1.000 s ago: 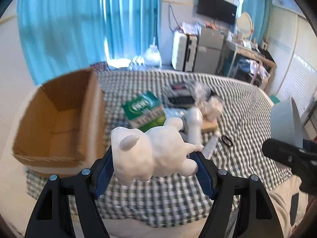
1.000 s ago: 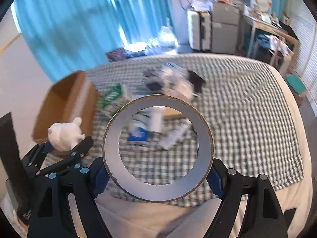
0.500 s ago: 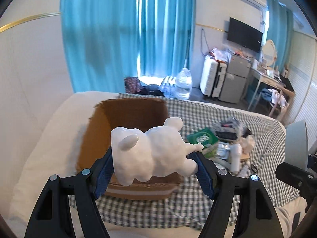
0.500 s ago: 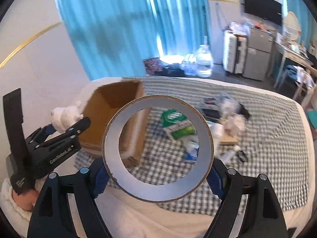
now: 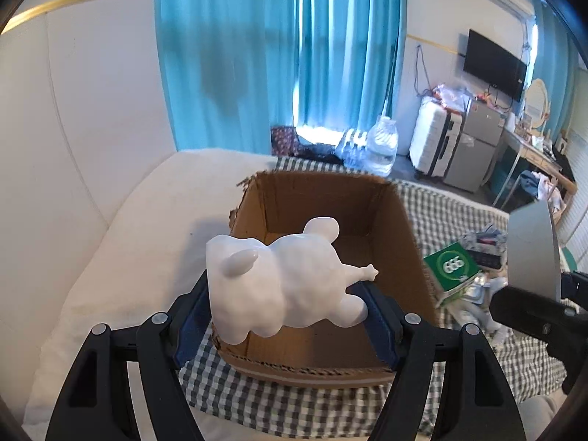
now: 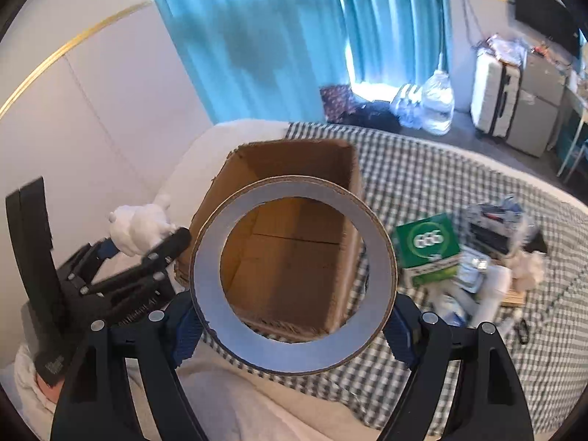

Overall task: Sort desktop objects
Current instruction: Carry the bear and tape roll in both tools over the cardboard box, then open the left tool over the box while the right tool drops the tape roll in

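Observation:
My left gripper (image 5: 284,316) is shut on a white animal figurine (image 5: 283,279), held in the air over the near edge of an open brown cardboard box (image 5: 330,198). My right gripper (image 6: 294,316) is shut on a wide roll of tape (image 6: 294,345), a grey ring with a brown outer edge; through its hole I see the floor of the cardboard box (image 6: 290,253). In the right wrist view the left gripper (image 6: 143,253) with the figurine (image 6: 139,228) hangs left of the box. The tape roll (image 5: 533,250) shows at the right of the left wrist view.
The box stands on a checked cloth (image 6: 422,169) over a white bed. Right of it lie a green packet marked 666 (image 6: 426,246) and a heap of several small items (image 6: 492,264). Blue curtains (image 5: 279,55), a suitcase and a fridge stand behind.
Both grippers have swung left with their loads, from over the pile of items to the cardboard box. The box now fills the middle of both views. Neither grip has changed.

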### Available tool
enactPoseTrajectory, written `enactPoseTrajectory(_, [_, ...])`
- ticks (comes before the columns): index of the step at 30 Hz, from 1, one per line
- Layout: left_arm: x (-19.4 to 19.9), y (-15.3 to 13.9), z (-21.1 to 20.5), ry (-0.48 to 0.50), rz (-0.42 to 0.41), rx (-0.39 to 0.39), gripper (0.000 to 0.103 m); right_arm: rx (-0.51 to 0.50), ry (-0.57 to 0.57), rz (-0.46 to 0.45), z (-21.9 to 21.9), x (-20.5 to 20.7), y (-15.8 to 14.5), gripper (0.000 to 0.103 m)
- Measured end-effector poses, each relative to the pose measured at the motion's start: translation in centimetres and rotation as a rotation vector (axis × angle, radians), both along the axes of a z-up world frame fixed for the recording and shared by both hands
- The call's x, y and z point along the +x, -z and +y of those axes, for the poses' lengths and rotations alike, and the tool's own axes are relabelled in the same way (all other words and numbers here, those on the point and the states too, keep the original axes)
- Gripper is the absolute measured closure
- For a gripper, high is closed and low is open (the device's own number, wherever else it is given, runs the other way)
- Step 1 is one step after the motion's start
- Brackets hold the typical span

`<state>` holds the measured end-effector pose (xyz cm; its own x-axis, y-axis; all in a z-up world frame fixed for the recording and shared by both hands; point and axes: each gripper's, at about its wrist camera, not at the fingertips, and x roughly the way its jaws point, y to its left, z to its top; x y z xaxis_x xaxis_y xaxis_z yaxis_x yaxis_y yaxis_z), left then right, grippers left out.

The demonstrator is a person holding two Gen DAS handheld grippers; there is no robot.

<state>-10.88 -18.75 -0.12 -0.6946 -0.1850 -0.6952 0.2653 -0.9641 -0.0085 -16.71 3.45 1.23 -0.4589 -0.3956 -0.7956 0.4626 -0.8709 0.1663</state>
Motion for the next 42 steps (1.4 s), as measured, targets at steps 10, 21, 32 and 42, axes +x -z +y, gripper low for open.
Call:
enactPoseTrajectory(10, [-2.5,3.9,-1.3,0.011,-0.094,0.022,0.027,-0.053,0.001,-0.107,-3.6,-5.6,2.9,0.021])
enactPoseTrajectory(21, [-1.9,4.0,-0.7,0.004,-0.101,0.009,0.003,-0.06,0.004,-0.126,-4.1,-6.5,2.4,0.015])
enactPoseTrajectory(32, [0.6,1.4,-0.1,-0.013,-0.074,0.006,0.002,-0.095,0.01,-0.063,-2.4,-3.8,-1.7,0.015])
enactPoseTrajectory(42, [2.8,-2.7,5.3,0.044,0.003,0.003,0.0,-0.103,0.104,0.052,5.7,0.3,-5.5,0.015])
